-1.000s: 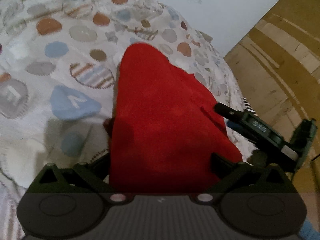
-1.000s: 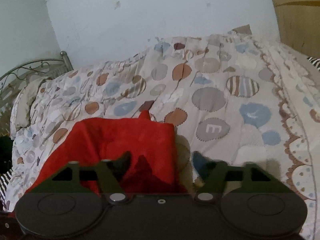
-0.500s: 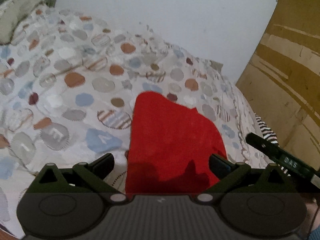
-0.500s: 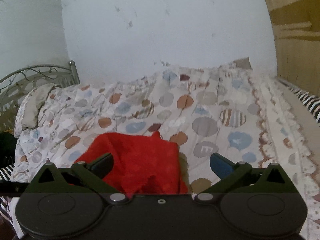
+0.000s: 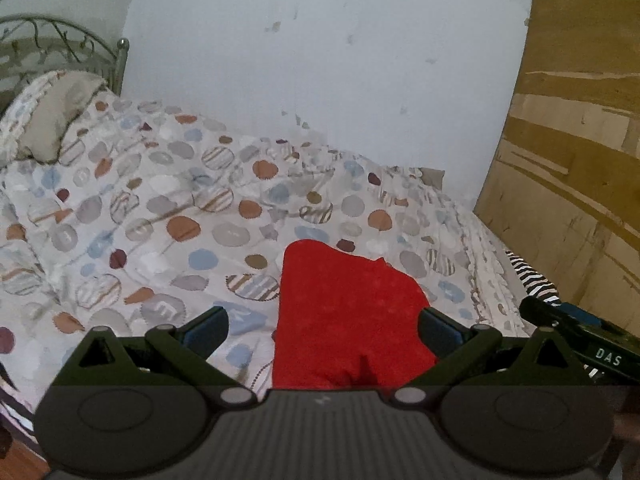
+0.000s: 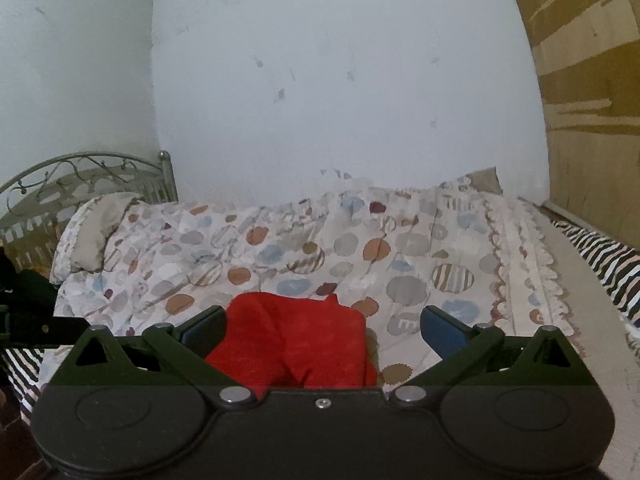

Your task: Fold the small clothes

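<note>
Both grippers, left gripper (image 5: pixel 322 326) and right gripper (image 6: pixel 322 326), hang above the near bed edge with jaws spread and empty, red garment (image 5: pixel 348 316) lying loosely folded on the dotted quilt (image 5: pixel 168 216), so its soft bulging fold may spring open unless pressed flat.

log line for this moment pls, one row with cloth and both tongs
cloth: red garment lying folded on quilt | left tongs: open, empty | right tongs: open, empty | phase: released
</note>
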`<state>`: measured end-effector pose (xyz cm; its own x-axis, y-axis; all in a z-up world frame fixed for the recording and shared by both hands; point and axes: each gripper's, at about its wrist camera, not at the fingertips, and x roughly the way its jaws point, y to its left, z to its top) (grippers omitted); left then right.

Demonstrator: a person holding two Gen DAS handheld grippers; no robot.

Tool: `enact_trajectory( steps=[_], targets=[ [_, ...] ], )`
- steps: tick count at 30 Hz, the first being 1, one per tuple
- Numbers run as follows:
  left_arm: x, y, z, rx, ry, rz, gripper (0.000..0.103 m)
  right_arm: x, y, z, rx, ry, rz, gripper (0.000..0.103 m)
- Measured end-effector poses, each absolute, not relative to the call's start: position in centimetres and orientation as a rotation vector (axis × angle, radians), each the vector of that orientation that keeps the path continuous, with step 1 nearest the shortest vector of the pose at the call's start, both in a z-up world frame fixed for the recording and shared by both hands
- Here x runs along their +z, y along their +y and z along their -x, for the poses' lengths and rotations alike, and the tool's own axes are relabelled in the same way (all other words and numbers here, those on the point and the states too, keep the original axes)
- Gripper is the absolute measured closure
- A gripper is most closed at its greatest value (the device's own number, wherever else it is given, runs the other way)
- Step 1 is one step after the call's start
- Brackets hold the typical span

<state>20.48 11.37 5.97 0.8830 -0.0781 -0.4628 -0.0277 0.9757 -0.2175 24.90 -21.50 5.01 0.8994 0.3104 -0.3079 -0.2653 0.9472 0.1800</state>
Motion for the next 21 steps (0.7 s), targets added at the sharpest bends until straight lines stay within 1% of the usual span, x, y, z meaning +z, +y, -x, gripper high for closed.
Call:
enact_trajectory(
  steps=[14,21],
  targets=[
    [5.2,9.3,-14.2,-0.014,0.441,0.099,0.001,5.6,-22.3,-16.3,0.274,0.262,-0.086,0.0],
    [3.8,9.4,-11.6,-0.018,0.434,0.115,0.0,4.6,-22.2,-12.2,0.216,0.239,-0.082,0.0]
  ],
)
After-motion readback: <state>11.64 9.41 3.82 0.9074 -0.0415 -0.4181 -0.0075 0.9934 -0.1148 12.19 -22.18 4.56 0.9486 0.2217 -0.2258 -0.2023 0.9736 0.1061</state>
